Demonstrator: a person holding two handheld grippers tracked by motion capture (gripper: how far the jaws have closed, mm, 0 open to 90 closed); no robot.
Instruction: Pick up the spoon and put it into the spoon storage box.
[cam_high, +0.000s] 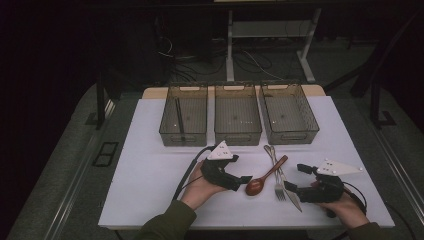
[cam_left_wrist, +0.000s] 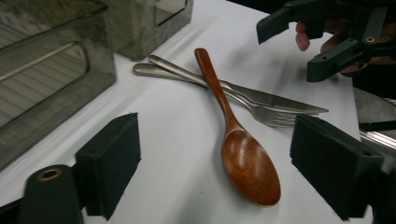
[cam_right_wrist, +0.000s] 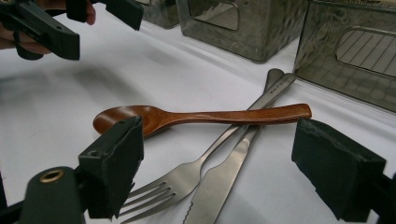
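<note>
Wooden spoon (cam_high: 261, 179) between left hand-held gripper (cam_high: 239, 181), right hand-held gripper (cam_high: 296, 180), both agape.

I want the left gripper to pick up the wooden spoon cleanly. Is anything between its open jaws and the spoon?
Nothing visible does. The left gripper is open, with bare table between it and the wooden spoon. The spoon's handle lies across the fork and knife, so it sits on top.

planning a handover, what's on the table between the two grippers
In the high view, a brown wooden spoon, a silver metal fork and a silver metal knife lie crossed between the left gripper and right gripper.
</note>
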